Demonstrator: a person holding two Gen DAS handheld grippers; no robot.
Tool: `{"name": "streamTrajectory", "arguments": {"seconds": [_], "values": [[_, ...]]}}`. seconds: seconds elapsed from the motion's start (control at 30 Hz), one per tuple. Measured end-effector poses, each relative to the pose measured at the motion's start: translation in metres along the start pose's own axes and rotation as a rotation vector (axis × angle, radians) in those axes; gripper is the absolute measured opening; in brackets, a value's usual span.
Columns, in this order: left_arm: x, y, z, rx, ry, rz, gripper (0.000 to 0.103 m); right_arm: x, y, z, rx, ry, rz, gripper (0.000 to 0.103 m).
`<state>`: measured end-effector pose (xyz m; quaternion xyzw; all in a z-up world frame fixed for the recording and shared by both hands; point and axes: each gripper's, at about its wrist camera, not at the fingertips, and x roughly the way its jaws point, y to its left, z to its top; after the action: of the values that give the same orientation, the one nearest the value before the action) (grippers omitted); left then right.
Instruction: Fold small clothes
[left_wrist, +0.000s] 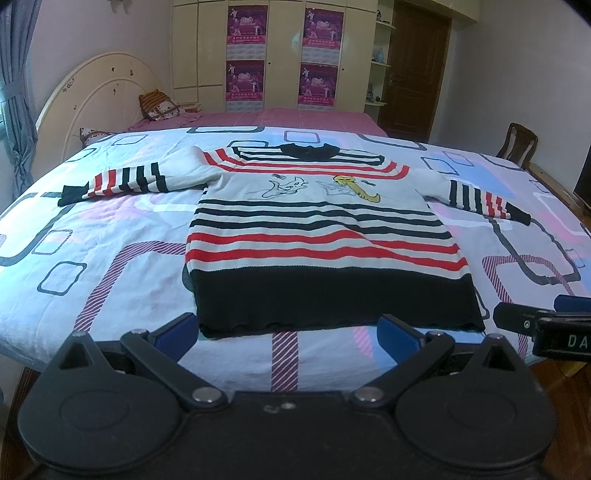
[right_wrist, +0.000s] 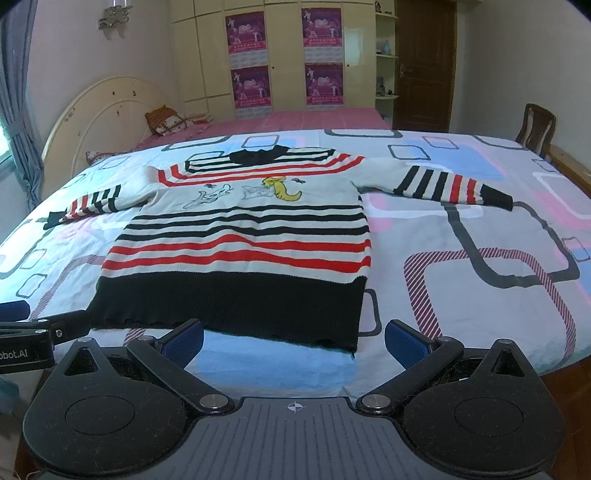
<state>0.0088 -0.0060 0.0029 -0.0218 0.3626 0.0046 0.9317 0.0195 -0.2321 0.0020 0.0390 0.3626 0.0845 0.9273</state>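
Left tongs (left_wrist: 286, 338), right tongs (right_wrist: 293, 343): I am holding both spread wide, empty, just before the striped sweater (left_wrist: 321, 229) hem; collar lying far away.

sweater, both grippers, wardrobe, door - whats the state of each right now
sweater: spread flat on the bed, front up, unfolded, both sleeves stretched out sideways
left gripper: open, fingers apart just short of the black hem, holding nothing
right gripper: open, fingers apart at the hem, holding nothing
wardrobe doors: shut
room door: shut
bedspread: laid flat over the bed
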Motion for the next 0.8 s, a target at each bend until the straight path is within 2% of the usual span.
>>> {"name": "streamTrajectory", "arguments": {"seconds": [0.8], "values": [[-0.0037,-0.0005,0.0006,-0.003,-0.014,-0.003,0.103,-0.0032,-0.0004,0.0008,-0.006,-0.008,0.004,0.103]]}}
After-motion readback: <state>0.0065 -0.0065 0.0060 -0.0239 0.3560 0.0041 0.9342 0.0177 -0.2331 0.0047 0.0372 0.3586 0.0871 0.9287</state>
